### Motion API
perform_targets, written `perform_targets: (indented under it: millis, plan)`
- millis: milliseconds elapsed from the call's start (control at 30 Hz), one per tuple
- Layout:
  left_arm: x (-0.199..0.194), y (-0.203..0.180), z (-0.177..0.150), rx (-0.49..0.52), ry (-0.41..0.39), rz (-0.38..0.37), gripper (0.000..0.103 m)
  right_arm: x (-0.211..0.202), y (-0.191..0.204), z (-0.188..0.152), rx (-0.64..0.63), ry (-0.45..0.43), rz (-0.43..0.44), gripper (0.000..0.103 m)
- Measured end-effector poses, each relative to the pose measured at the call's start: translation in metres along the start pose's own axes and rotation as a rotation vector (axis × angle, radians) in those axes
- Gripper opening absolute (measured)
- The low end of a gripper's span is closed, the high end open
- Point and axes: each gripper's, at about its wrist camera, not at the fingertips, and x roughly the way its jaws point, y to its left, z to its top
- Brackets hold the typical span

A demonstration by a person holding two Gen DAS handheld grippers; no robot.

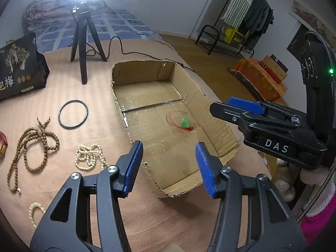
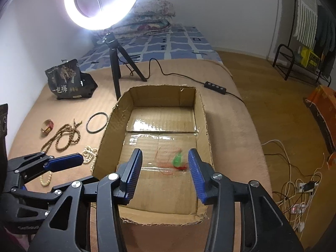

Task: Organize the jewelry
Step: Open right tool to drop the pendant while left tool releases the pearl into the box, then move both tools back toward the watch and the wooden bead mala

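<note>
Brown corrugated cardboard makes up the open box [image 2: 201,113] sitting on the tan blanket [image 2: 226,113] that covers the bed. Inside it, on the taped floor toward the right wall, lies a green pendant on a thin red cord [image 2: 177,160], blurred in both views. The right claw [image 2: 166,174] hangs over the near half of the box, its blue pads apart and nothing between them; the pendant shows in the gap but below, not touched. The left claw [image 1: 169,168] hovers at the box's near left corner, likewise released and empty.

Left of the box, out on the blanket, the rest of the jewelry waits: a black bangle [image 1: 73,114] just beside the box wall, a long strand of brown wooden beads [image 1: 31,145], a heap of cream pearls [image 1: 90,156] near the left claw, another pale bead strand [image 1: 34,211] closer in, and a small red-and-gold ring-shaped piece [image 2: 47,126] farthest out. A black tripod [image 2: 115,69] carrying a glowing ring light [image 2: 100,2] stands behind the box, with a dark snack bag [image 2: 67,82] to its left.
</note>
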Motion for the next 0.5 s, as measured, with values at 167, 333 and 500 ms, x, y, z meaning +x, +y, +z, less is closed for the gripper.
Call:
perform_targets:
  millis: [167,333,500]
  plan:
    - [-0.004,0.001,-0.002,0.016,0.000,0.025,0.053,-0.003,-0.001,0.001,0.009,-0.015,-0.016,0.055]
    - [-0.011,0.005,-0.002,0.025,-0.009,0.059,0.053,-0.006,-0.001,0.002,0.018,-0.024,-0.015,0.056]
    - [-0.029,0.016,-0.005,0.029,-0.035,0.121,0.053,-0.014,0.005,0.003,0.014,-0.045,-0.020,0.061]
